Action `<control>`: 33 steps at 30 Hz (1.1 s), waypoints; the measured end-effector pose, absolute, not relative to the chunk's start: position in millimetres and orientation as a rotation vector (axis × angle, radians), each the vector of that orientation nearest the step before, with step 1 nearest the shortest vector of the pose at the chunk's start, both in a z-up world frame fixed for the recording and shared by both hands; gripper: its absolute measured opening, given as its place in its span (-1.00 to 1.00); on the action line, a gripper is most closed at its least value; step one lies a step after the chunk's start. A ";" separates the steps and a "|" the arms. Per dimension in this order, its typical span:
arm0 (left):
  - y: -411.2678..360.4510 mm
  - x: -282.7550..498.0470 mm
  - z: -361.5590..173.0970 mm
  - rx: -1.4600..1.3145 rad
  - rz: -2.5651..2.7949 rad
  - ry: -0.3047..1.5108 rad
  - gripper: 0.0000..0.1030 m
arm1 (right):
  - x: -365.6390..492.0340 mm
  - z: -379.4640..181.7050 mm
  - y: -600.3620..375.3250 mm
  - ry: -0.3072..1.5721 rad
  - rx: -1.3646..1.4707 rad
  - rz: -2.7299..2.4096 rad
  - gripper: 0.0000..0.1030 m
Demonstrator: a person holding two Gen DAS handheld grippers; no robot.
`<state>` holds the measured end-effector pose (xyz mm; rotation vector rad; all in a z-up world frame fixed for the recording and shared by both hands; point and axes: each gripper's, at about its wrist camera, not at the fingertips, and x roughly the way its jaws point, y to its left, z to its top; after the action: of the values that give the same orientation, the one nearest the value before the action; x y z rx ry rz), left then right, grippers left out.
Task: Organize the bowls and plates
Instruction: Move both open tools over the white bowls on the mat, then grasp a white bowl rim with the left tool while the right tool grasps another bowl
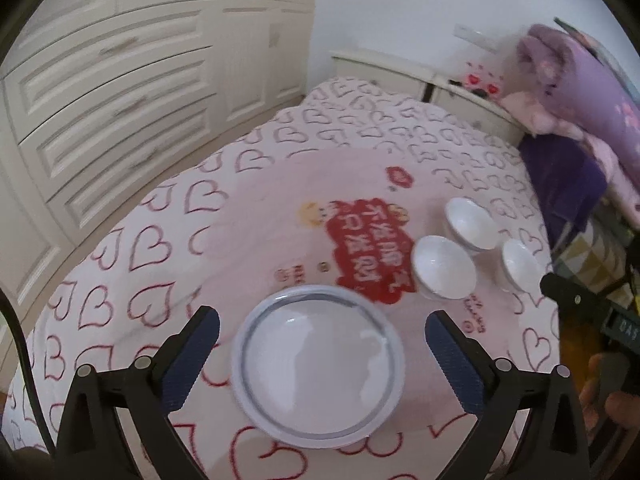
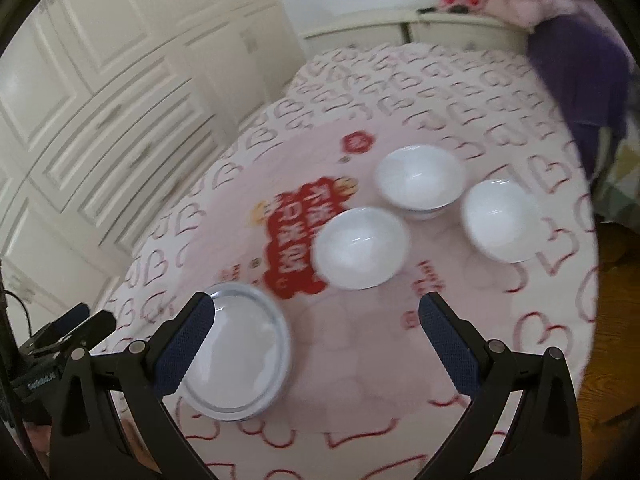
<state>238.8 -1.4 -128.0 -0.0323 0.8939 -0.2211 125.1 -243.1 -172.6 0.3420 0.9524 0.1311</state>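
Note:
A white plate with a grey ring (image 1: 318,364) lies on the heart-print cloth, below and between the fingers of my open, empty left gripper (image 1: 322,344). It also shows in the right wrist view (image 2: 240,356), by the left finger. Three white bowls stand apart to the right: near (image 1: 442,266) (image 2: 362,248), far (image 1: 472,224) (image 2: 420,178) and right (image 1: 520,266) (image 2: 500,222). My right gripper (image 2: 312,340) is open and empty, short of the near bowl. Part of it shows at the right edge of the left wrist view (image 1: 576,300).
The round table (image 1: 180,264) has a pink cloth with a red printed label (image 1: 368,248). White drawers and cupboard doors (image 1: 100,100) stand to the left. A low white cabinet (image 1: 400,72) and purple bedding (image 1: 580,92) lie behind. Wooden floor (image 2: 616,264) shows at the right.

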 end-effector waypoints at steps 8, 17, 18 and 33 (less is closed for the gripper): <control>-46.3 272.8 -135.9 0.044 -0.315 0.900 0.99 | 130.4 -177.3 -300.4 0.953 0.386 0.036 1.00; -89.3 343.1 -166.9 0.053 -0.360 0.962 0.99 | 164.1 -214.8 -312.9 1.040 0.426 0.063 1.00; -92.9 349.7 -172.0 0.046 -0.361 0.972 0.98 | 169.8 -221.1 -310.9 1.054 0.429 0.074 1.00; -145.0 472.2 -277.3 -0.055 -0.374 1.187 0.38 | 233.5 -305.6 -303.6 1.220 0.537 0.175 0.77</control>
<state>472.2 -145.0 -277.3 -0.0548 1.1873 -0.3742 233.5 -303.6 -305.6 0.5365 1.2197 0.1754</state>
